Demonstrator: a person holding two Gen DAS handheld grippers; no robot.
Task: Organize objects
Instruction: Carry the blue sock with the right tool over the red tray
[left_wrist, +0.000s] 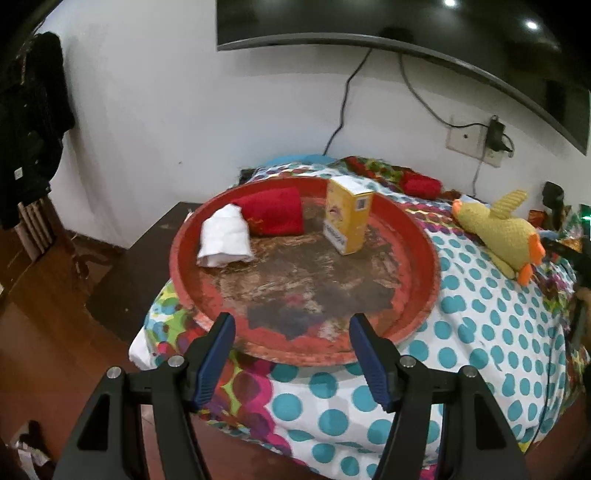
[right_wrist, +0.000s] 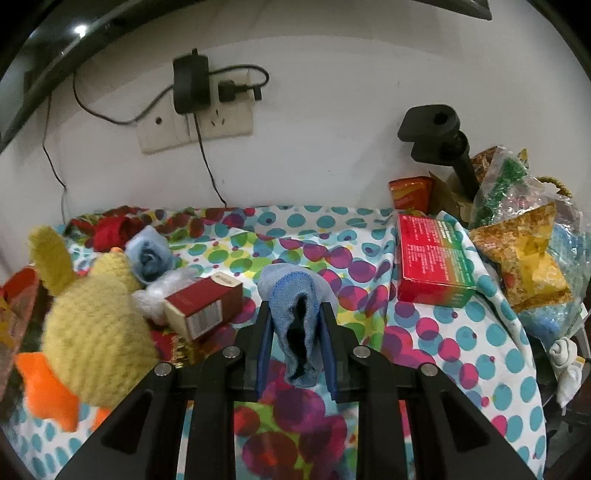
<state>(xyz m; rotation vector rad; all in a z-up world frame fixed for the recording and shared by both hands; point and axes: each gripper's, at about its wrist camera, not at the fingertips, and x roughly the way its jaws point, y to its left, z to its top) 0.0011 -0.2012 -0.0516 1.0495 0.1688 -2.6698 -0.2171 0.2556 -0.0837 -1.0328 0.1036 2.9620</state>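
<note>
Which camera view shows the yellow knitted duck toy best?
The left wrist view: the yellow knitted duck toy lies whole and sharp on the dotted cloth. The right wrist view shows it close, blurred and cut off.

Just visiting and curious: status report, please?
Right gripper shut on light blue rolled cloth. Left gripper open, empty, over round red tray. Yellow knitted duck alongside.

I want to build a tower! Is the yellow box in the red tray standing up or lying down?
Standing up. The yellow box rests on its small end inside the red tray, white top flap uppermost.
</note>
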